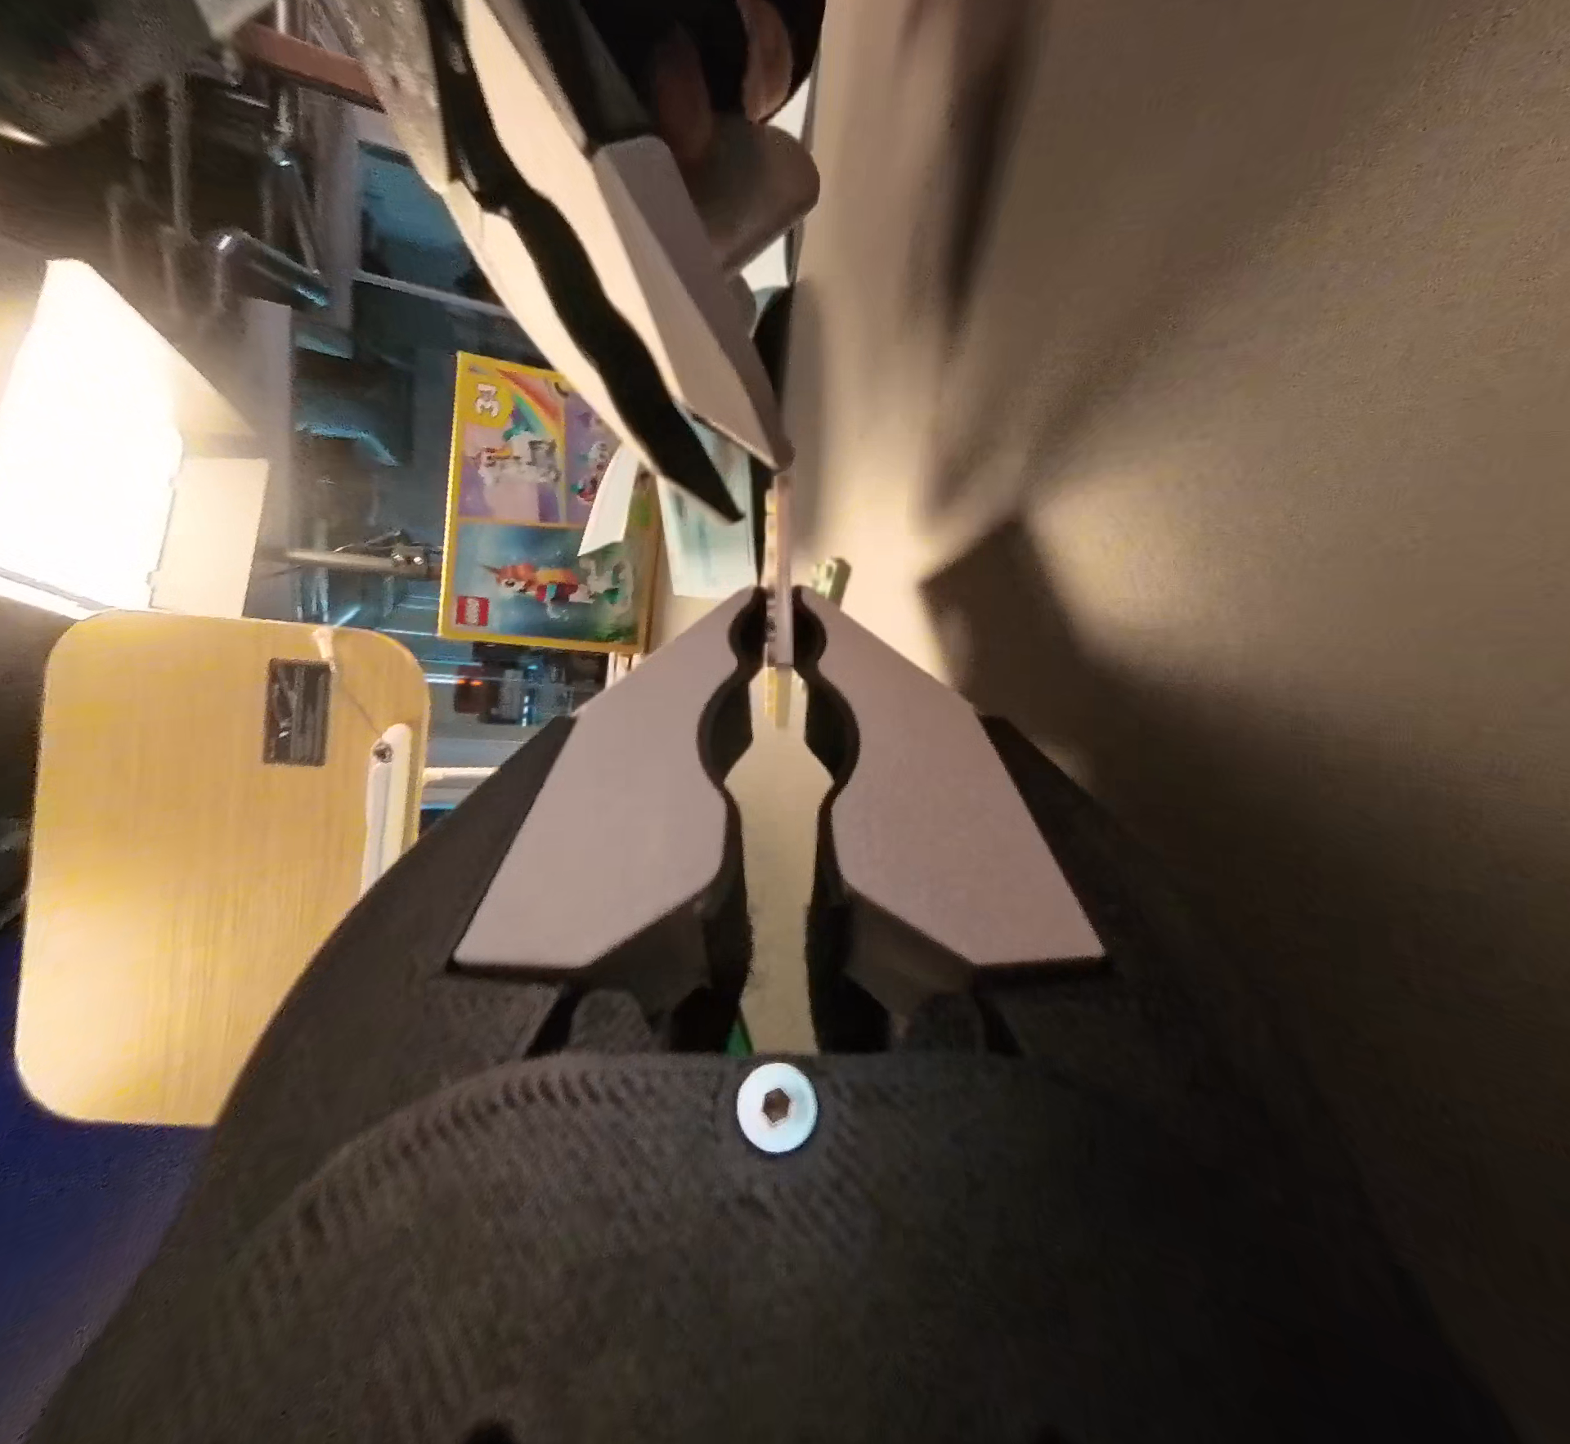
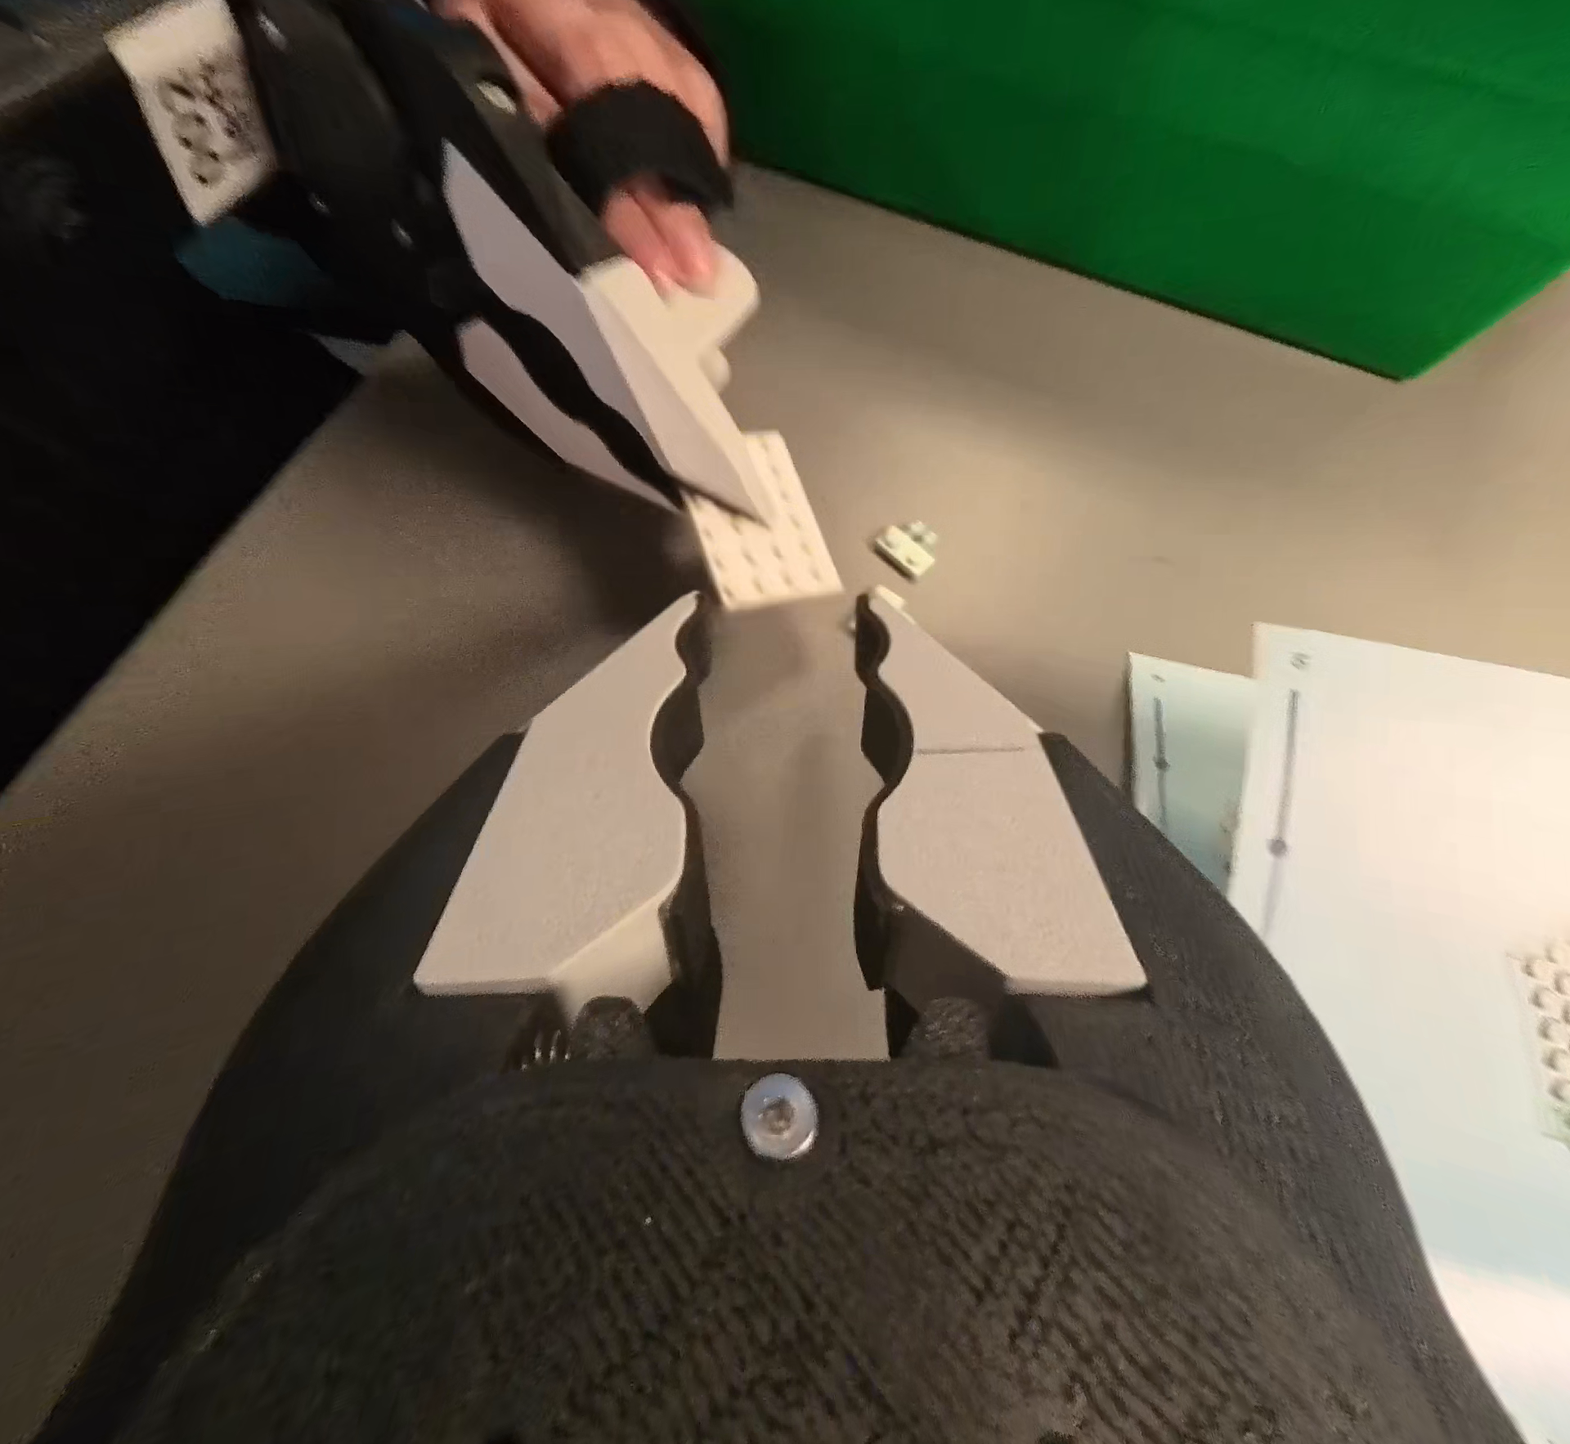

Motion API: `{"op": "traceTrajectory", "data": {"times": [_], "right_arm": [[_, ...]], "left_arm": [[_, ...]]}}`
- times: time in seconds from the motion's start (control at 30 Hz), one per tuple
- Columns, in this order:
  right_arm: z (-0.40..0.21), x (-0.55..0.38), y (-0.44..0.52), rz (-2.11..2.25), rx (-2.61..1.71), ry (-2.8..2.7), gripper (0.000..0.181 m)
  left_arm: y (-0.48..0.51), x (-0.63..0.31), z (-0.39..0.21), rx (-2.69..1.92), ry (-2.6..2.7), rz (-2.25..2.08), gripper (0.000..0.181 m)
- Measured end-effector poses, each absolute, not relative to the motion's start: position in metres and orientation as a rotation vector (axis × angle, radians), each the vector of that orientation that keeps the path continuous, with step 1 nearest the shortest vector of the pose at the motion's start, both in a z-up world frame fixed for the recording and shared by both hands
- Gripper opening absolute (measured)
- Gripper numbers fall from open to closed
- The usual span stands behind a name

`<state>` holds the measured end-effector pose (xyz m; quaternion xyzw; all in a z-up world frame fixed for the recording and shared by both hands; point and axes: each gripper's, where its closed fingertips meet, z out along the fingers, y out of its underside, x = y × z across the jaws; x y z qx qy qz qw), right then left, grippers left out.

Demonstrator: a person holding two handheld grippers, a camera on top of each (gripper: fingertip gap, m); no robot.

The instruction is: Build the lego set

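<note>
My left gripper (image 1: 777, 609) is shut on a thin white studded plate (image 1: 783, 554), seen edge-on between its pads. In the right wrist view the left gripper (image 2: 722, 507) comes in from the upper left and pinches the far part of that plate (image 2: 769, 545), holding it tilted over the table. My right gripper (image 2: 782, 605) is open. The plate's near edge sits just ahead of its fingertips, and neither pad presses on it. A small pale green piece (image 2: 907, 549) lies on the table to the plate's right. It also shows in the left wrist view (image 1: 828, 575).
A beige table (image 2: 1104, 469) carries a green bin (image 2: 1104, 86) at the back and instruction sheets (image 2: 1359, 808) at the right. A tiny white piece (image 2: 883, 600) lies by my right fingertip. The set's yellow box (image 1: 544, 503) and a wooden chair (image 1: 212, 851) stand beyond the table. My left and right fingertips are right by each other. The small pale green piece (image 2: 907, 549) is about equally far from each gripper, around 5 cm.
</note>
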<state>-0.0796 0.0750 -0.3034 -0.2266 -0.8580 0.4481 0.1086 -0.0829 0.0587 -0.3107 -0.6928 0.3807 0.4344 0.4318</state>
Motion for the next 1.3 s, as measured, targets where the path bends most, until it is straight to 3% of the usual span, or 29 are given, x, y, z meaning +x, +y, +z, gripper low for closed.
{"op": "traceTrajectory", "data": {"times": [0.47, 0.87, 1.13, 1.3], "right_arm": [[-0.336, -0.099, 0.078, 1.224, -0.448, -2.733, 0.029], [-0.336, -0.097, 0.075, 1.245, -0.402, -2.725, 0.010], [-0.297, -0.085, 0.068, 1.477, -0.394, -2.658, 0.005], [-0.298, -0.078, 0.066, 1.399, -0.353, -2.713, 0.005]], "left_arm": [[0.047, -0.080, -0.322, -1.703, 1.049, 1.121, 0.004], [0.049, -0.076, -0.324, -1.701, 1.060, 1.090, 0.004], [0.050, -0.077, -0.318, -1.642, 1.078, 1.170, 0.004], [0.051, -0.075, -0.311, -1.569, 1.098, 1.249, 0.004]]}}
